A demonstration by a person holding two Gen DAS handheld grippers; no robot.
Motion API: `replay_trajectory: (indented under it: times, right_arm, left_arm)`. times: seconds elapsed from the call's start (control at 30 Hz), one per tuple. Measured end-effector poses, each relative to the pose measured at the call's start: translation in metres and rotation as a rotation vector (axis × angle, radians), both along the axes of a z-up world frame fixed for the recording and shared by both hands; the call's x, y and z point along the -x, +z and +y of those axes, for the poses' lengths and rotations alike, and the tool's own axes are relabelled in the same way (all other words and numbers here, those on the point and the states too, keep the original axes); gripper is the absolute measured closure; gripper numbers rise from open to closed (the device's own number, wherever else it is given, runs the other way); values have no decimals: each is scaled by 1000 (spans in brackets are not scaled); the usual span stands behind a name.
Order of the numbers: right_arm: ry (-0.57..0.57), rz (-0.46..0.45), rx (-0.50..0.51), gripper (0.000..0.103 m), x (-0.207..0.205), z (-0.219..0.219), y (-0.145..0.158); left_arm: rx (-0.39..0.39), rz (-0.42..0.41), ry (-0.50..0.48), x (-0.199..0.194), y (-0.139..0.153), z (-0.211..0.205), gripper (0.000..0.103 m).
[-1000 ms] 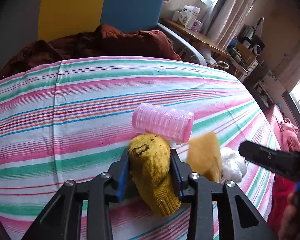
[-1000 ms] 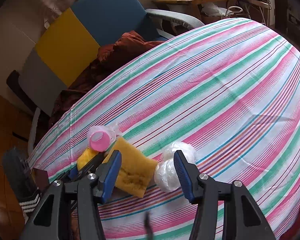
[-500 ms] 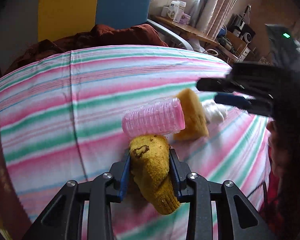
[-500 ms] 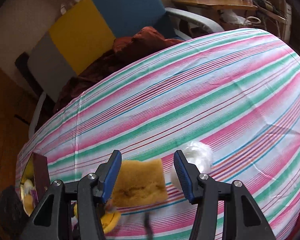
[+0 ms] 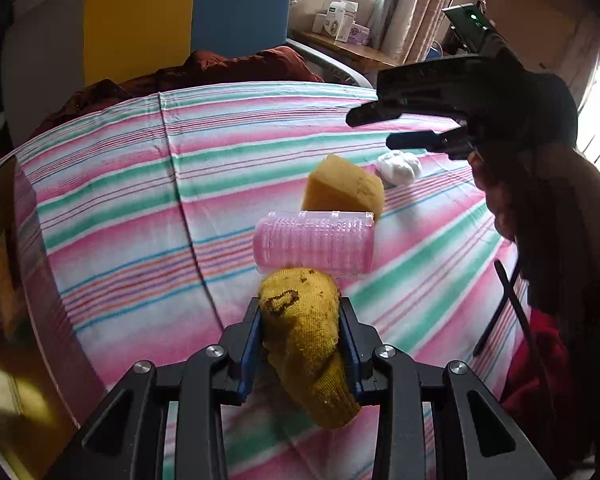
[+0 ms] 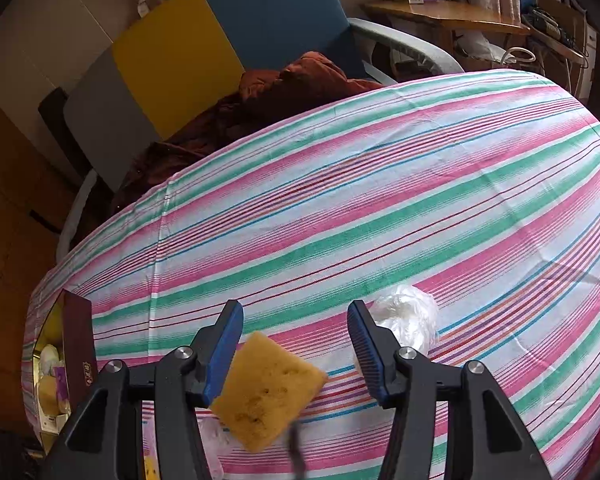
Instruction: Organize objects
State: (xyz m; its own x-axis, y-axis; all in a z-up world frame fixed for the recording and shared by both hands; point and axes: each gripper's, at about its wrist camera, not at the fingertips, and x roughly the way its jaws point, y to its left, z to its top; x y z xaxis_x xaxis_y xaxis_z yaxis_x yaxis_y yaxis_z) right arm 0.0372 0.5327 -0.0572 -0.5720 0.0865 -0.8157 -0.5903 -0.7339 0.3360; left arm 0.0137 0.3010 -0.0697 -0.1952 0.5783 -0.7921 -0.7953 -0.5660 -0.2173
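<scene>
My left gripper (image 5: 300,314) is shut on a yellow sock (image 5: 306,344), which hangs down between the blue pads. Just beyond it on the striped sheet lies a pink ribbed bottle (image 5: 314,242) on its side, with a yellow sponge (image 5: 342,188) behind it and a white plastic wad (image 5: 400,166) further right. My right gripper (image 5: 384,128) hovers above the sponge and wad. In the right wrist view my right gripper (image 6: 296,320) stands open. The sponge (image 6: 268,396) lies on the sheet below, near the left finger, and the wad (image 6: 406,320) lies just outside the right finger.
A dark box (image 6: 78,344) holding several small items sits at the left edge of the striped bed (image 6: 380,200). Behind the bed stands a chair with grey, yellow and blue panels (image 6: 180,52) and a rust-brown cloth (image 6: 284,88). A person's hand and sleeve (image 5: 540,208) are at the right.
My left gripper has carried the sock leftward, so the bed's left edge now shows. The right gripper has come in over the sponge and wad; the pink bottle has left its view.
</scene>
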Motion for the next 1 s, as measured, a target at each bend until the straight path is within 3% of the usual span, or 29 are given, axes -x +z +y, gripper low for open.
replay_trajectory:
  times: [0.23,0.53,0.63,0.73,0.8,0.87,1.0]
  right_arm:
    - [9,65,27,48,-2,1,6]
    - [-19,71,52,48,1,7,1]
    - [111,103,137,48,11,-6,1]
    - [272,94,106,48,22,-38,9]
    - [410,104,188,48,27,-59,10]
    - [512,60,157,48,29,-86,11]
    - [602,-70,126,48,34,-117,-7]
  left_arm:
    - [-12,18,-3,-7,0,-7,68]
    - [-37,19,-14,-5,-4,-7,67]
    - [-49,6,-14,-3,-6,-9,67]
    - [-58,0,-19,-1,-6,-11,67]
    - [-61,-4,-20,-1,-6,-13,67]
    - [-63,-4,-21,-1,-6,-13,67]
    - [-67,-12,-15,1,-6,-15,67]
